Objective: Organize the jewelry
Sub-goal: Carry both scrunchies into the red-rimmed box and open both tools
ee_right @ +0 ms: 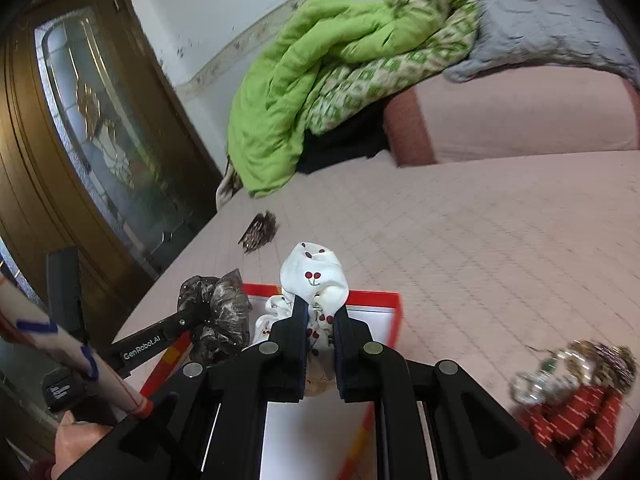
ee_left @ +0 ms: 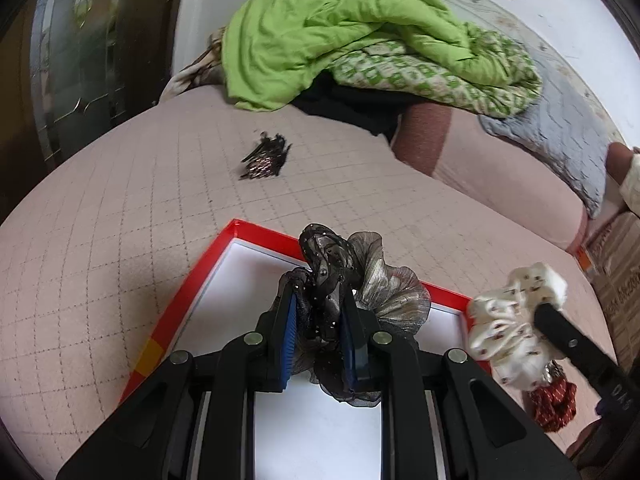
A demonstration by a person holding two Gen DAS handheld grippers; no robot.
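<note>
Holding scrunchies over the red box (ee_left: pixel 188 280)!
Your left gripper (ee_left: pixel 320 312) clamps the black scrunchie (ee_left: pixel 332 268); your right gripper (ee_right: pixel 320 316) pinches the white scrunchie (ee_right: pixel 314 272).

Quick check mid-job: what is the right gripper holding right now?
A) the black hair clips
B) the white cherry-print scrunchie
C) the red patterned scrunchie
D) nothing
B: the right gripper is shut on the white cherry-print scrunchie, held above the red-rimmed box.

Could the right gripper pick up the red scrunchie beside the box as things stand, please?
Probably not yet: the right gripper is shut on the white cherry scrunchie. The red scrunchie lies uncovered on the bed, so the way is free once the jaws are empty.
</note>
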